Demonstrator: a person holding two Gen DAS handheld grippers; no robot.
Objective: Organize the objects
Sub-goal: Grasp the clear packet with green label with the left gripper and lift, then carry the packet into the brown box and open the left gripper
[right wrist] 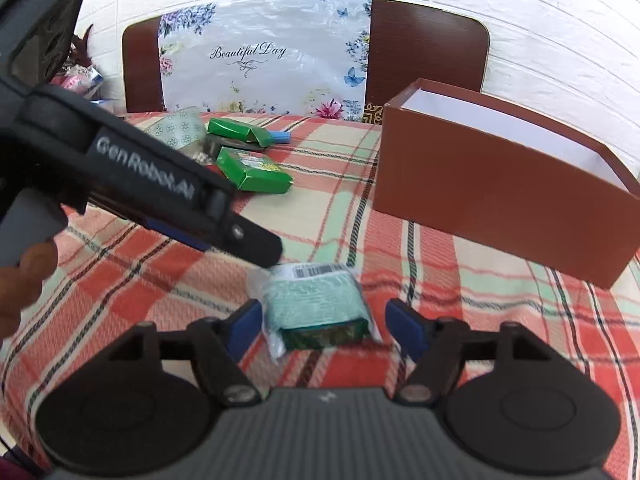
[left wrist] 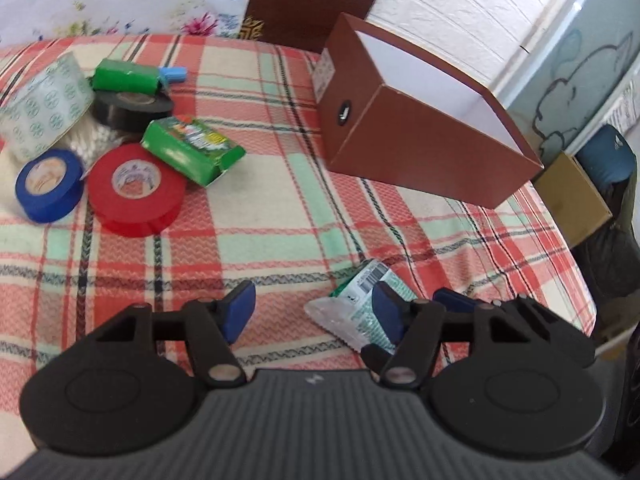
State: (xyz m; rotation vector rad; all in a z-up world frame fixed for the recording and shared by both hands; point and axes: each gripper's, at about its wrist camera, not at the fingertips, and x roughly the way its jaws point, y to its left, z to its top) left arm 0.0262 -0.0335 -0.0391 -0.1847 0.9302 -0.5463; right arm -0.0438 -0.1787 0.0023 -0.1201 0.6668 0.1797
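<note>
Right gripper hangs spread wide around the wrapped green packet, which lies flat on the checked cloth of the desk, near the open brown box. Its fingers look apart from the wrapper on both sides. Left gripper is spread too, holding nothing, just beside the packet. I'd lower squarely, pinch the firm body rather than the loose plastic edge, then lift clear of the cloth.

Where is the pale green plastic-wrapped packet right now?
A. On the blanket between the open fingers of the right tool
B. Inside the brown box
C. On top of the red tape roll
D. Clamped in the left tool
A: the packet lies on the plaid blanket, the right tool open around it.
</note>
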